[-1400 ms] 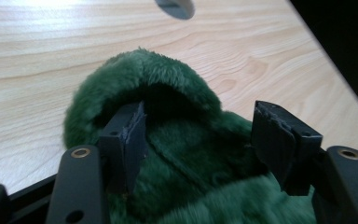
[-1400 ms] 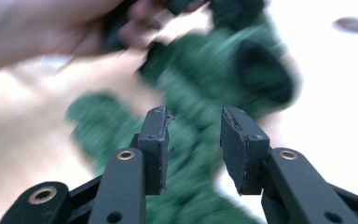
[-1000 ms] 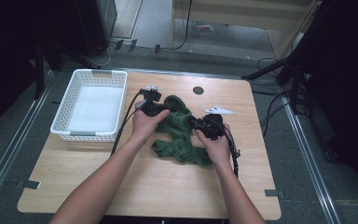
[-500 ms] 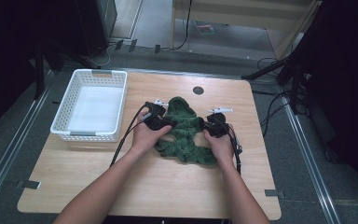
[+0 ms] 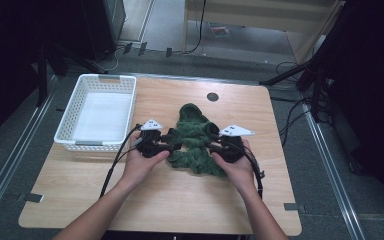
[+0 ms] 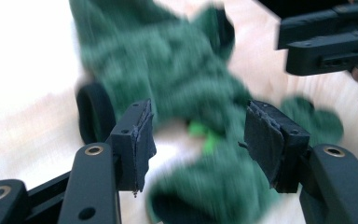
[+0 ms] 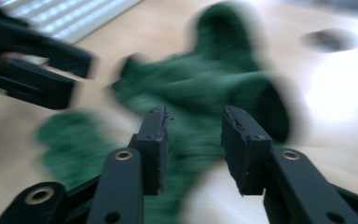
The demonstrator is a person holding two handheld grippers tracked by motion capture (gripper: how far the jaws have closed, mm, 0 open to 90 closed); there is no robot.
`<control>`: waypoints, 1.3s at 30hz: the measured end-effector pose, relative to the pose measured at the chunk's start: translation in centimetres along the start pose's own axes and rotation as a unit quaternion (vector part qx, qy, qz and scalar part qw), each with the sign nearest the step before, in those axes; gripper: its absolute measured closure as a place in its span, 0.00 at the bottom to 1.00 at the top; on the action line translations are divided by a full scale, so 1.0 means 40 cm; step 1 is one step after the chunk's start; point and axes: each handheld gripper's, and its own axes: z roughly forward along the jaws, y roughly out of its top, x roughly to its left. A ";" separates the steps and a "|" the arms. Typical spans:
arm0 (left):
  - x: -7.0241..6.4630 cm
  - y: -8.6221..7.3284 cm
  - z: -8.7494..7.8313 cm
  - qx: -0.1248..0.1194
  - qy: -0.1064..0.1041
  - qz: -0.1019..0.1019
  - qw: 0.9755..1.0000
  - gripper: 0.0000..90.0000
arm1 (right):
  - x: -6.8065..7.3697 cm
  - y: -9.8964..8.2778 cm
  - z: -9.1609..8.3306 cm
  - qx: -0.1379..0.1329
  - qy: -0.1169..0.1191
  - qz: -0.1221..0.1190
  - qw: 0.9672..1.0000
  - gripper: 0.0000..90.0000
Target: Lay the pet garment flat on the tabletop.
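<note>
Both grippers have been drawn toward the person, jaws just opening — left gripper (image 5: 176, 146) and right gripper (image 5: 211, 145) gape, cloth between but unpressed. Green cloth (image 5: 195, 135) lies crumpled mid-bench (image 5: 190, 200), unfolded; white basket (image 5: 65, 135) sits unfilled — most work remains.

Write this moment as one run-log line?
left gripper: fingers just opening, off green cloth | right gripper: fingers just opening | white basket: empty

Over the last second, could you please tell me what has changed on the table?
Both hands drew toward the person: the left gripper and right gripper now flank the green knitted cloth, jaws just opening, nothing gripped. The white basket stayed put.
</note>
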 end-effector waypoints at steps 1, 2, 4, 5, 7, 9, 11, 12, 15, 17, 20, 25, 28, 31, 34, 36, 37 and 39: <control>0.000 0.000 0.000 0.000 0.000 0.000 1.000 0.47 | 0.013 0.001 0.018 0.011 -0.006 -0.003 1.000 0.70; -0.003 -0.012 0.000 0.009 0.000 0.002 1.000 0.47 | 0.013 0.001 0.018 0.011 -0.006 -0.003 1.000 0.70; -0.010 -0.034 0.002 0.026 0.013 0.009 1.000 0.47 | 0.029 0.001 0.057 0.030 -0.011 -0.008 0.999 0.70; -0.012 -0.043 0.003 0.036 0.017 0.013 0.999 0.50 | 0.031 0.000 0.079 0.042 -0.014 -0.006 0.999 0.71; -0.021 -0.066 0.003 0.058 0.018 0.039 0.997 0.74 | 0.031 -0.008 0.134 0.077 -0.036 -0.005 0.996 0.83; -0.021 -0.077 0.001 0.068 0.014 0.049 0.996 0.86 | 0.029 -0.011 0.153 0.081 -0.044 -0.002 0.996 0.90; -0.020 -0.081 -0.002 0.068 0.010 0.048 0.996 0.92 | 0.025 -0.007 0.163 0.076 -0.054 0.002 0.996 0.93; -0.014 -0.084 -0.011 0.076 -0.003 0.048 0.996 0.93 | 0.022 -0.004 0.168 0.075 -0.056 0.009 0.996 0.94; -0.011 -0.089 -0.018 0.077 -0.011 0.040 0.996 0.94 | 0.011 0.002 0.184 0.069 -0.067 0.015 0.995 0.96; -0.008 -0.094 -0.024 0.077 -0.016 0.036 0.996 0.94 | 0.003 0.004 0.195 0.068 -0.077 0.022 0.995 0.97; 0.007 -0.100 -0.035 0.063 -0.009 0.016 0.998 0.92 | -0.007 0.009 0.195 0.060 -0.042 0.032 0.997 0.87; 0.017 -0.107 -0.041 0.053 -0.016 0.013 0.998 0.81 | 0.006 0.021 0.112 0.003 -0.008 0.012 1.000 0.68; 0.014 -0.109 -0.042 0.054 -0.015 0.014 0.998 0.77 | 0.011 -0.010 0.036 -0.016 -0.027 0.016 0.999 0.63; 0.015 -0.114 -0.041 0.054 -0.008 0.015 0.998 0.78 | 0.004 -0.052 -0.006 -0.014 -0.049 0.017 0.999 0.62; 0.015 -0.118 -0.038 0.051 -0.001 0.014 0.999 0.82 | -0.020 -0.113 -0.048 0.005 -0.055 0.046 0.997 0.62; 0.012 -0.119 -0.038 0.051 0.004 0.017 0.999 0.84 | -0.031 -0.142 -0.053 0.031 -0.056 0.055 0.996 0.63; 0.011 -0.121 -0.039 0.051 0.008 0.019 0.998 0.85 | -0.032 -0.150 -0.054 0.037 -0.056 0.056 0.996 0.69; 0.012 -0.126 -0.044 0.049 0.014 0.014 0.999 0.88 | -0.024 -0.168 -0.051 0.052 -0.070 0.036 0.996 0.83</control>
